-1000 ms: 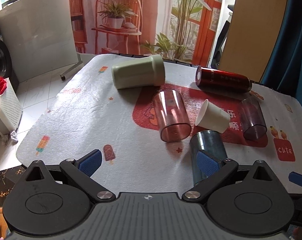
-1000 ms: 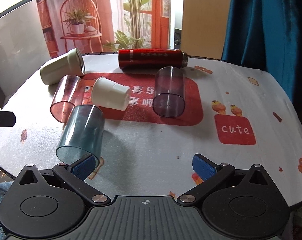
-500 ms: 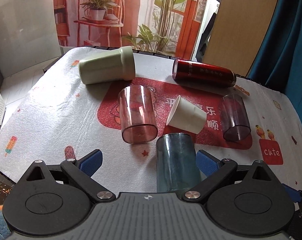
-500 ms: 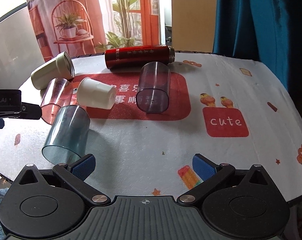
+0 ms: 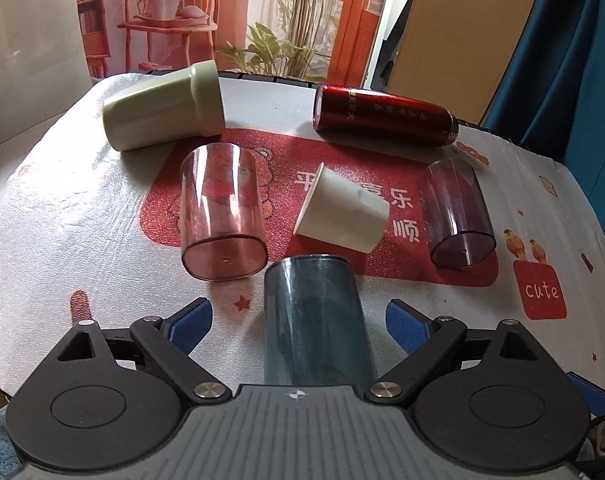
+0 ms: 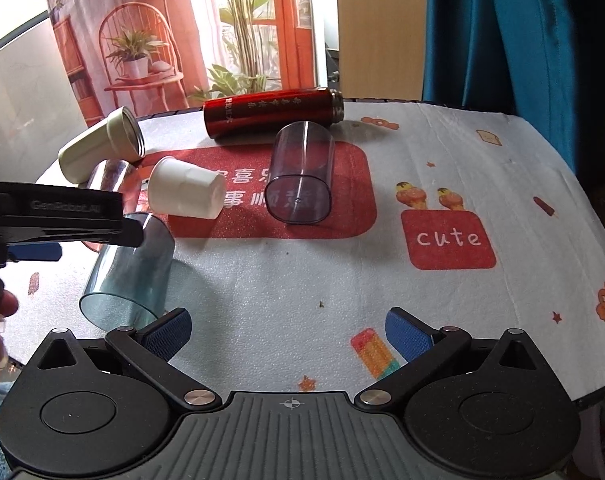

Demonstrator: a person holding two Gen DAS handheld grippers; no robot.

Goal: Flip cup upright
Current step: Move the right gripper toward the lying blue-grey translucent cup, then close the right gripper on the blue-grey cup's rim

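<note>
A clear blue cup (image 5: 314, 320) lies on its side near the table's front edge, its base pointing away from me. My left gripper (image 5: 298, 324) is open with the cup between its blue pads, which stand apart from its sides. The cup also shows in the right wrist view (image 6: 128, 270), with the left gripper's black finger (image 6: 62, 220) over it. My right gripper (image 6: 288, 334) is open and empty above bare cloth to the cup's right.
Other vessels lie on their sides beyond: a pink clear cup (image 5: 220, 212), a white paper cup (image 5: 342, 216), a purple clear cup (image 5: 454, 216), a green tumbler (image 5: 162, 112) and a red flask (image 5: 382, 114). The patterned tablecloth (image 6: 502, 160) ends at the rounded table edge.
My left gripper has moved right and forward until the blue cup lies between its open fingers. The right gripper has shifted right and slightly back.
</note>
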